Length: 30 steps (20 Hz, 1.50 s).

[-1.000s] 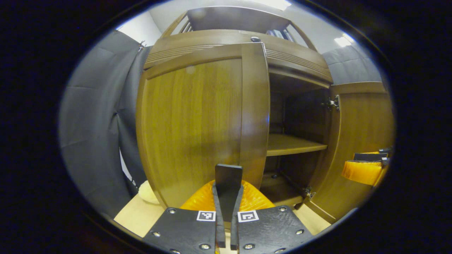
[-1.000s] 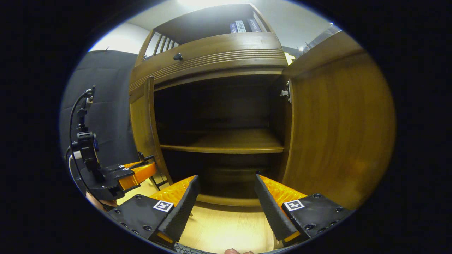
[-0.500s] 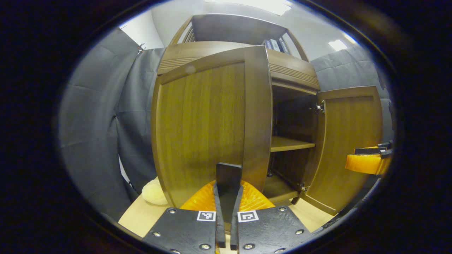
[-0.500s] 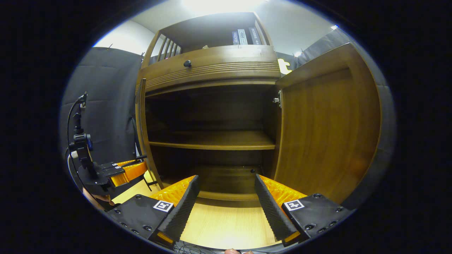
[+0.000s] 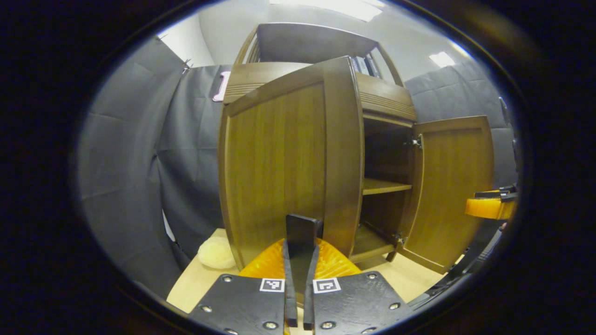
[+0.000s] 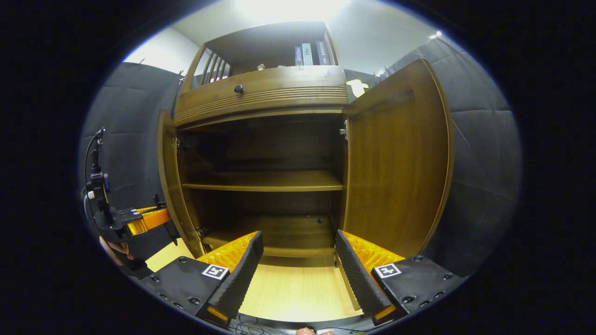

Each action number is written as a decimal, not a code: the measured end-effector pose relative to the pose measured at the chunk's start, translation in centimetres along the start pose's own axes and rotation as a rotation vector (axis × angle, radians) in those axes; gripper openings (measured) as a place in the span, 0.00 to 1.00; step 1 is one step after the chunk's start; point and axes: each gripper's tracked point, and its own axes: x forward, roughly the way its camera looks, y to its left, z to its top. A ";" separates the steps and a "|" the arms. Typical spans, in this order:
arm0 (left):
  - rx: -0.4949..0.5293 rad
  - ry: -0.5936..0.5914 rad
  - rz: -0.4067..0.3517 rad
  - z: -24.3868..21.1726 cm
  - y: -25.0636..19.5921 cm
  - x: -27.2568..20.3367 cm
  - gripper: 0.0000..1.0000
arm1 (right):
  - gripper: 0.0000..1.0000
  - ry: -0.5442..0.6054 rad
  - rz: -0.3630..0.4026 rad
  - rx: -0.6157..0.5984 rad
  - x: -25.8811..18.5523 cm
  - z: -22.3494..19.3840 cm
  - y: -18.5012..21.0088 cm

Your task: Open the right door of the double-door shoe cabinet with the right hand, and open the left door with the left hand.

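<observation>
The brown wooden shoe cabinet (image 6: 260,95) stands with both doors swung out. In the left gripper view, the left door (image 5: 279,158) faces me, and my left gripper (image 5: 301,253) is shut on its dark upright handle (image 5: 301,228) at the door's free edge. The right door (image 5: 454,186) stands open farther right. In the right gripper view, my right gripper (image 6: 298,265) is open and holds nothing, low in front of the dark interior. The right door (image 6: 396,163) stands apart from it on the right. The left door (image 6: 166,181) is edge-on, with the left gripper (image 6: 146,219) beside it.
Inside, a middle shelf (image 6: 265,181) and a bottom board (image 6: 274,230) are bare. A drawer with a black knob (image 6: 238,88) sits above the doors, with books (image 6: 307,49) on top. A cream fluffy lump (image 5: 215,253) lies by the cabinet's left foot on the light wooden floor (image 6: 298,293).
The left door has swung farther open with my left gripper shut on its handle. The right gripper has backed away from the cabinet, still open; the right door looks wider open.
</observation>
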 end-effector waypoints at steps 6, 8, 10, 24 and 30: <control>-0.010 -0.005 0.038 0.0 0.3 -0.1 0.09 | 0.93 0.006 0.001 0.040 -0.1 -0.5 0.2; -0.011 -0.005 0.049 0.1 0.4 -0.1 0.09 | 0.93 0.004 0.003 0.045 -0.2 -0.5 0.2; -0.016 -0.009 0.061 0.2 0.5 -0.2 0.07 | 0.93 0.002 0.001 0.044 -0.2 -0.5 0.2; 0.023 -0.008 0.153 0.8 3.1 -0.8 0.07 | 0.93 0.011 0.022 0.034 -0.3 -0.6 1.3; -0.016 -0.028 0.174 0.6 6.5 -1.9 0.07 | 0.93 0.008 0.015 0.001 0.4 0.8 1.6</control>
